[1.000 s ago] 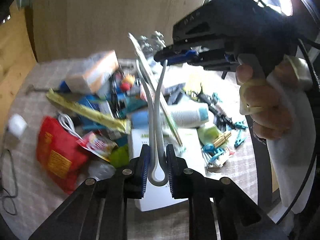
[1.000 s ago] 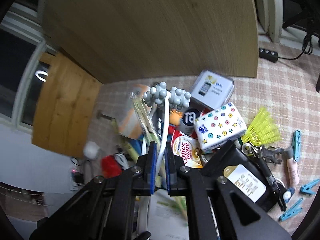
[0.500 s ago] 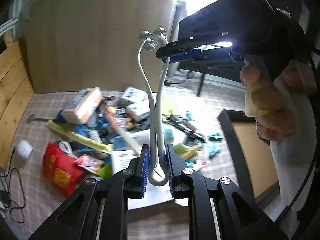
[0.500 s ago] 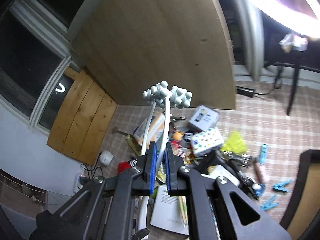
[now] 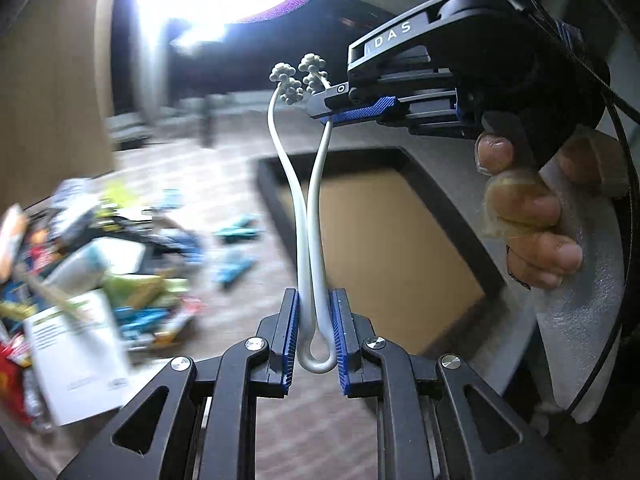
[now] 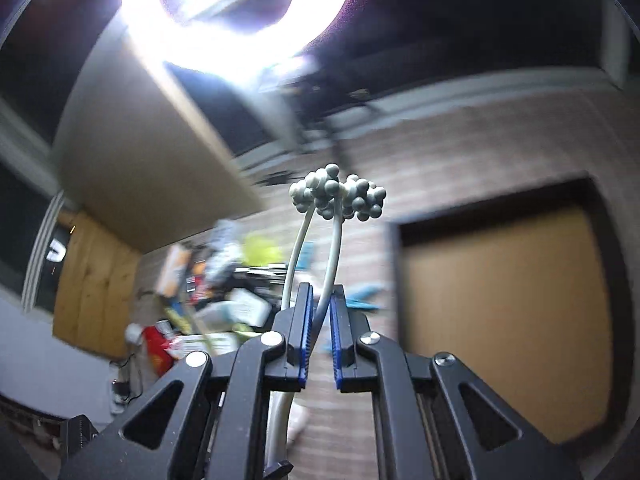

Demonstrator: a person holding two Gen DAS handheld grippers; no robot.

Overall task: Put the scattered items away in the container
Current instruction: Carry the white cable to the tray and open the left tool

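Two tongs on one item: left tongs [image 5: 314, 330] clenched on the U-bend of the grey massager [image 5: 310, 216], right tongs [image 6: 319, 334] clamped on one prong near its knobby heads. Massager held in air, container [image 5: 400, 216] far-right, clutter pile [image 5: 92, 256] left. Risks: prongs bend, slip out, uneven release drops it outside.

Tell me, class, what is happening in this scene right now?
A person holds a grey massager with both grippers. The left gripper clamps its looped end; the right gripper grips one arm near the knobbly heads. It hangs beside the dark-framed container, with the clutter pile off to the left.
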